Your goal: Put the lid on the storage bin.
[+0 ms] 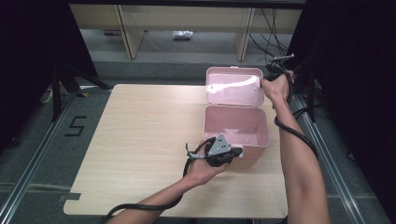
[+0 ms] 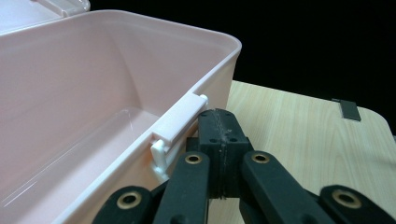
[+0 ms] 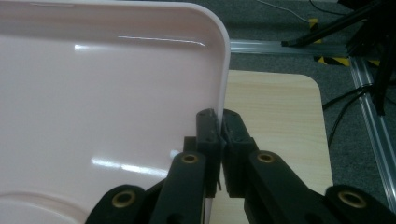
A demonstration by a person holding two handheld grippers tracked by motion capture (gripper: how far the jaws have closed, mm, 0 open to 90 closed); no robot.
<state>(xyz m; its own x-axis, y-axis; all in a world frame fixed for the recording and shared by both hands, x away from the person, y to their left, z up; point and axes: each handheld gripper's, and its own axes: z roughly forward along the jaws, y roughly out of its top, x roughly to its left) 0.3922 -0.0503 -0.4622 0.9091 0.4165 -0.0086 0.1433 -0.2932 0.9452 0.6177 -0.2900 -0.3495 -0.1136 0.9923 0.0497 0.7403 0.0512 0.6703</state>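
Black jaws of the left hand-held gripper (image 2: 219,140) rise closest to the lens in its own view, pressed fully together with nothing between them, their tips just beside the white plastic latch (image 2: 180,128) on the front wall of an open pale pink plastic storage box (image 2: 93,93). From the high view, this left hand-held gripper (image 1: 236,152) sits at the box's near wall, close to its left corner, held in the person's left hand (image 1: 203,170). The right hand-held gripper (image 3: 218,126) has its jaws nearly together, clamped on the thin right edge of the box's raised pink lid (image 3: 102,102), which stands between the pads. From the high view, the person's right hand (image 1: 275,86) holds that gripper at the lid's right edge. The box stands on the right half of a light wooden desk (image 1: 140,140), lid hinged up at the far side.
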